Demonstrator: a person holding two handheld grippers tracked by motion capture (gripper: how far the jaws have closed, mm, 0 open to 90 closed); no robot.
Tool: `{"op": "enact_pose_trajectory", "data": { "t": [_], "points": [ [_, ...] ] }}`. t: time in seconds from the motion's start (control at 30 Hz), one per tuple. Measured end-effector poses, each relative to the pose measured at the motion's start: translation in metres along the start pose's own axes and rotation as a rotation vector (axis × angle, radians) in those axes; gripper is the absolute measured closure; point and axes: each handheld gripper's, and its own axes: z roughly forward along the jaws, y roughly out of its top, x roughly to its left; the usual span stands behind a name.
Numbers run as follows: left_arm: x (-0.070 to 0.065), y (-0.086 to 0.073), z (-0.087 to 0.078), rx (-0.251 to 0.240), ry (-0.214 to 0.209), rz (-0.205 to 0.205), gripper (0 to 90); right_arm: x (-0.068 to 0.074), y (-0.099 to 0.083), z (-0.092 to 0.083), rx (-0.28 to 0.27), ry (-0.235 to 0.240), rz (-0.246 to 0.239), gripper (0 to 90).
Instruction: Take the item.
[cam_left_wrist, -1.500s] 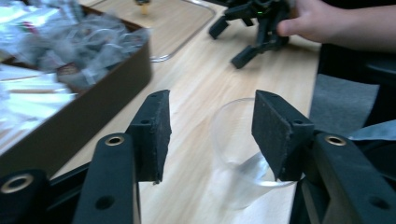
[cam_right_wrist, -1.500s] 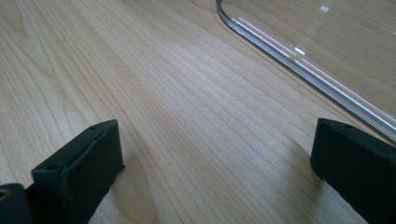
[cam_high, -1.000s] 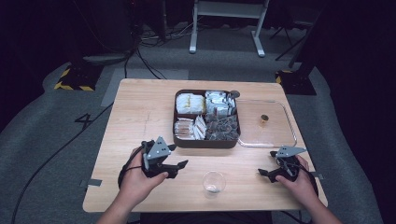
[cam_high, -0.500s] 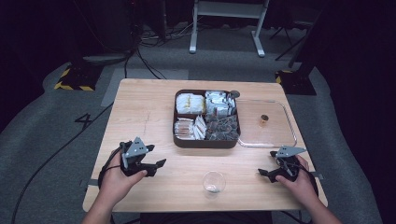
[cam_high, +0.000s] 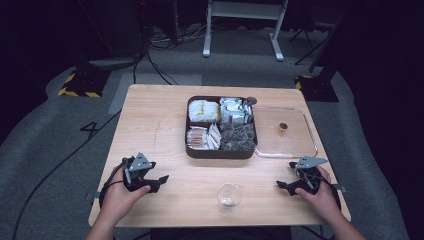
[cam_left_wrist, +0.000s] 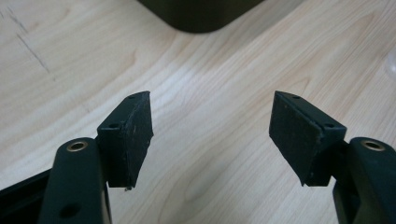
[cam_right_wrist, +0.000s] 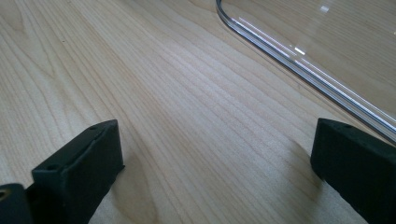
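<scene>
I hold my left gripper (cam_high: 162, 178) low over the surface (cam_high: 155, 130), its jaws standing apart with nothing between them; my right gripper (cam_high: 281, 184) rests low too, its jaws wide and empty.

The thing nearest both is the small clear cup (cam_high: 229, 195), which stands upright on the surface between my two grippers, nearer me than the brown tray (cam_high: 220, 151) and well apart from it. I judge it light, thin-walled and slick, so it would tip or skid at a nudge and could buckle under a hard squeeze. I would take it across the rim or upper wall with a gentle close, jaws either side, not from the top down. Something small and pale lies at its bottom; I cannot tell what.

The brown tray has four compartments. The far one on my left holds pale yellowish packets (cam_high: 202, 110), the far one on my right silvery-white sachets (cam_high: 234, 109). The near left one holds tan and white sachets (cam_high: 202, 137) stood on edge, the near right one dark packets (cam_high: 239, 137).

Touching the tray's right side lies a clear lid (cam_high: 295, 150), flat on the surface, with a small brown knob (cam_high: 283, 127) at its middle. It would be stiff but slippery; the knob looks the best place to grip.
</scene>
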Motion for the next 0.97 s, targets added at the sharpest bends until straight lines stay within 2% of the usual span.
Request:
{"op": "enact_pose_trajectory", "data": {
  "t": [0.07,0.33,0.5,0.57,0.7,0.77,0.97],
  "points": [
    [0.002,-0.006,0.002,0.019,-0.001,-0.014,30.9,0.0,0.0,0.0,0.0,0.0,0.0,2.3],
    [0.006,-0.02,0.009,0.077,0.02,-0.028,29.0,0.0,0.0,0.0,0.0,0.0,0.0,2.3],
    [0.01,-0.028,0.016,0.147,0.067,0.002,24.9,0.0,0.0,0.0,0.0,0.0,0.0,2.3],
    [0.012,-0.031,0.018,0.126,0.07,-0.006,17.5,0.0,0.0,0.0,0.0,0.0,0.0,2.3],
    [0.014,-0.034,0.023,0.071,0.082,-0.017,12.7,0.0,0.0,0.0,0.0,0.0,0.0,2.3],
    [0.013,-0.035,0.025,0.067,0.095,-0.026,7.6,0.0,0.0,0.0,0.0,0.0,0.0,2.3],
    [0.011,-0.035,0.025,0.067,0.114,-0.046,6.6,0.0,0.0,0.0,0.0,0.0,-0.001,2.3]
  ]
}}
